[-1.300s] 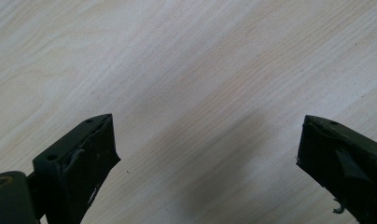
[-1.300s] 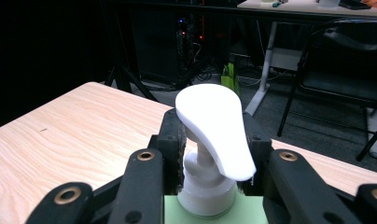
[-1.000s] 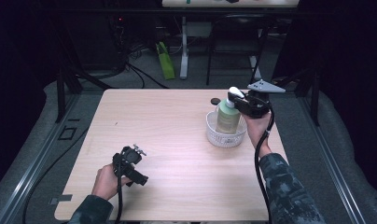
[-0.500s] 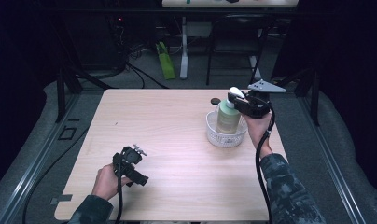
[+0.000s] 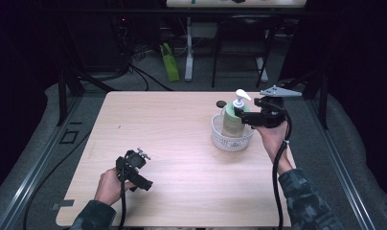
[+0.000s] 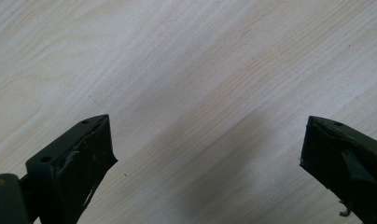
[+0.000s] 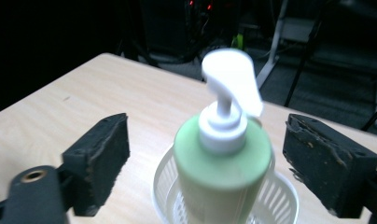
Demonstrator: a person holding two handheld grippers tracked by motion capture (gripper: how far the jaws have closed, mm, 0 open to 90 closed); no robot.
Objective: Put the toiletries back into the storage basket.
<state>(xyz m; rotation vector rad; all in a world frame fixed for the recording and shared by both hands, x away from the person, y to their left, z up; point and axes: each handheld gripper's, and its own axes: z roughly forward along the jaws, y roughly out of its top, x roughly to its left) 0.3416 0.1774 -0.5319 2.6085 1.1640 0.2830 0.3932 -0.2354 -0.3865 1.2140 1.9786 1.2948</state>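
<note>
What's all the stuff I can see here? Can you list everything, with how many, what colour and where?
Pump bottle: one, pale green with white pump, standing upright in the basket.
Basket: one, white, right half of the table.
Small disc: one, dark, on the table behind the basket.
Table: one, light wood.
Left gripper: one, black, near left of the table, jaws open, nothing between.
Right gripper: one, black, jaws just opened, either side of the bottle without touching.

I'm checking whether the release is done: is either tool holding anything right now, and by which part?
Nothing is held. The right tool has just been opening; its jaws stand clear on either side of the soap pump bottle in the white basket. The left tool is open.
</note>
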